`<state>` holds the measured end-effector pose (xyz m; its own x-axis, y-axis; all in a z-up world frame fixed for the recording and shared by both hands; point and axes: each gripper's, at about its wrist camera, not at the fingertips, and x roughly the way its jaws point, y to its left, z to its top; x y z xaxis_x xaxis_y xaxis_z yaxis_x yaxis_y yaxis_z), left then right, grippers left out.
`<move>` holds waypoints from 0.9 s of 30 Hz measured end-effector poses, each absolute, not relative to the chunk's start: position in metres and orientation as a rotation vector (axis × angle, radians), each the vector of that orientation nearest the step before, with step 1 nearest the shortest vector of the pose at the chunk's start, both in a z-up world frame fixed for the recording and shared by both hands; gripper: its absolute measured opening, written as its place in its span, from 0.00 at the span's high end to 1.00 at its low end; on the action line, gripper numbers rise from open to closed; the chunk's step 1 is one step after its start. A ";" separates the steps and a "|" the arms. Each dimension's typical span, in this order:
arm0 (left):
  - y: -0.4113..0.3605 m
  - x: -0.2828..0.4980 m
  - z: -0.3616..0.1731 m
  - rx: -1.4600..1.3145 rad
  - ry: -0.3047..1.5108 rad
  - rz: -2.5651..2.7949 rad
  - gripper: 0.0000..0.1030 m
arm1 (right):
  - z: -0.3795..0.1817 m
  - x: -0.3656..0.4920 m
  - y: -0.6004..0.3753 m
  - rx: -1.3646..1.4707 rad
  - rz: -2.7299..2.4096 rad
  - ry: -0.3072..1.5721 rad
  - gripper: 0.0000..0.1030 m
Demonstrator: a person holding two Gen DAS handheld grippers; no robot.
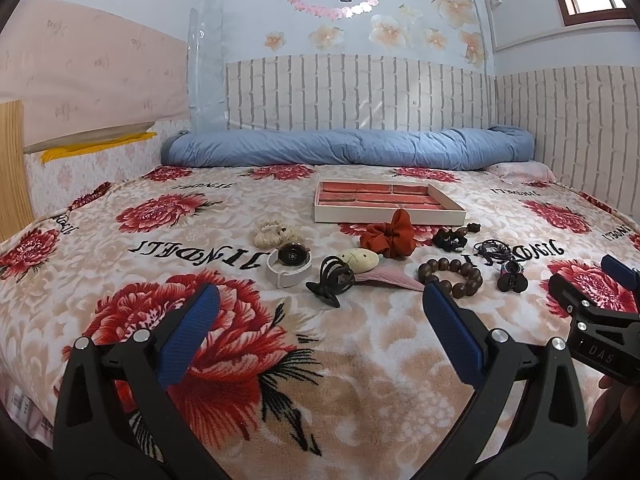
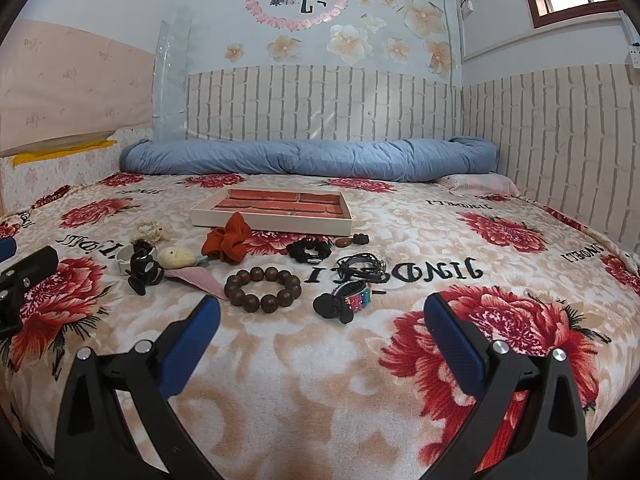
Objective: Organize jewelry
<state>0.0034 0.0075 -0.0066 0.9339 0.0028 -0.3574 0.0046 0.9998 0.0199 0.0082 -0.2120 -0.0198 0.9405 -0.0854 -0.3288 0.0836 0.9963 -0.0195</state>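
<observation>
Left tool (image 1: pixel 320 300): spread wide and holding nothing, low over the near part of the bed (image 1: pixel 360 360), aimed at the left half of the scattered pieces.
Right tool (image 2: pixel 320 308): likewise spread and holding nothing, facing the right half; seemingly each hand covers its own side.
Tray (image 2: pixel 256 222): far, middle of the bed, its red-lined compartments apparently bare; likely the place every piece is meant to go.
Jewelry row: strewn loose on the blanket between tools and tray, so nothing looks sorted yet.
Wooden bead bracelet (image 2: pixel 262 288): lies flat just ahead of the right tool, the nearest easy pick.
Rainbow-studded band (image 2: pixel 358 300): just right of the beads, beside a black clip.
Red scrunchie (image 2: pixel 230 242): touching the tray's near wall.
Watch (image 1: pixel 289 266): left side, white strap curled round, beside a black claw clip (image 1: pixel 330 278).
Cream scrunchie (image 1: pixel 274 234): far left of the row.
Step in hand: probably choosing a first piece.
</observation>
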 end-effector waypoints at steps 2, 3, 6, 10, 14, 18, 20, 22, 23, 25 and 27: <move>0.008 0.004 -0.006 0.017 0.370 -0.001 0.05 | -0.020 0.008 -0.212 -0.007 -0.088 0.334 0.04; 0.009 0.004 -0.007 0.016 0.373 -0.002 0.05 | -0.020 0.009 -0.212 -0.008 -0.089 0.334 0.04; 0.010 0.007 -0.007 0.009 0.387 -0.005 0.05 | -0.020 0.009 -0.212 -0.016 -0.092 0.339 0.04; 0.012 0.011 -0.005 -0.003 0.397 -0.003 0.05 | -0.024 0.010 -0.216 -0.018 -0.097 0.339 0.04; 0.015 0.017 -0.007 -0.009 0.415 -0.009 0.05 | -0.026 0.013 -0.217 -0.021 -0.096 0.346 0.04; 0.015 0.025 -0.009 -0.006 0.434 -0.004 0.05 | -0.031 0.022 -0.219 -0.038 -0.100 0.372 0.04; 0.016 0.031 -0.012 -0.003 0.449 -0.002 0.05 | -0.032 0.025 -0.216 -0.058 -0.105 0.380 0.04; 0.018 0.037 -0.014 -0.002 0.464 0.000 0.05 | -0.033 0.029 -0.214 -0.086 -0.116 0.388 0.04; 0.019 0.041 -0.015 -0.001 0.469 0.005 0.05 | -0.032 0.031 -0.214 -0.092 -0.119 0.392 0.04; 0.020 0.046 -0.016 0.005 0.472 0.013 0.05 | -0.032 0.036 -0.217 -0.091 -0.126 0.405 0.04; 0.020 0.054 -0.016 0.015 0.488 0.016 0.05 | -0.031 0.043 -0.222 -0.088 -0.134 0.425 0.04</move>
<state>0.0544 0.0201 -0.0158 0.8832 0.0194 -0.4687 -0.0122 0.9998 0.0184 0.0427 -0.2216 -0.0311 0.9024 -0.1476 -0.4049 0.1110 0.9874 -0.1126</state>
